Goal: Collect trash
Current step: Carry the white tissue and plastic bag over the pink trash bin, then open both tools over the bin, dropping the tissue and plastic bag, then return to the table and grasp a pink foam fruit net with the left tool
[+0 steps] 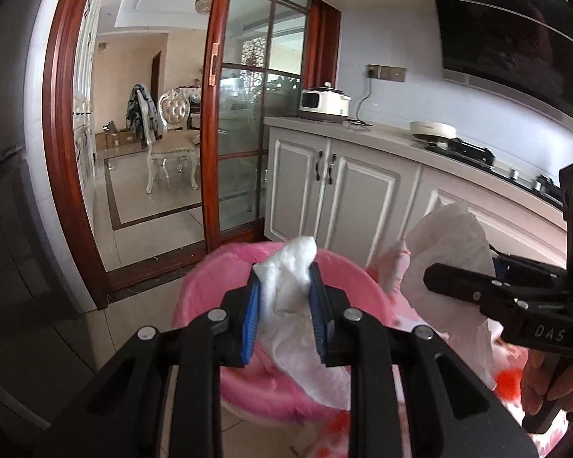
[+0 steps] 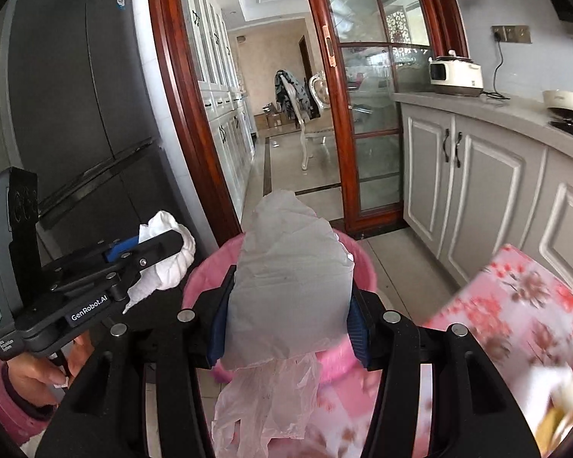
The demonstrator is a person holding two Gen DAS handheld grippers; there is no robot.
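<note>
My left gripper [image 1: 283,294] is shut on a crumpled white tissue [image 1: 292,301] and holds it above the pink trash bin [image 1: 210,286]. It also shows in the right wrist view [image 2: 149,246] at the left, with the tissue [image 2: 168,259] in it. My right gripper [image 2: 288,305] is shut on a flat white sheet of paper [image 2: 290,286] with a thin clear plastic bag [image 2: 267,400] hanging under it, above the bin [image 2: 359,267]. The right gripper [image 1: 435,278] shows in the left wrist view, with the paper [image 1: 450,252] in it.
White kitchen cabinets [image 2: 477,175] and a countertop [image 1: 382,133] run along the right. A dark fridge [image 2: 80,95] stands at the left. A red-framed glass sliding door [image 1: 248,114] opens onto a dining room. A pink floral cloth surface [image 2: 515,313] lies at the lower right.
</note>
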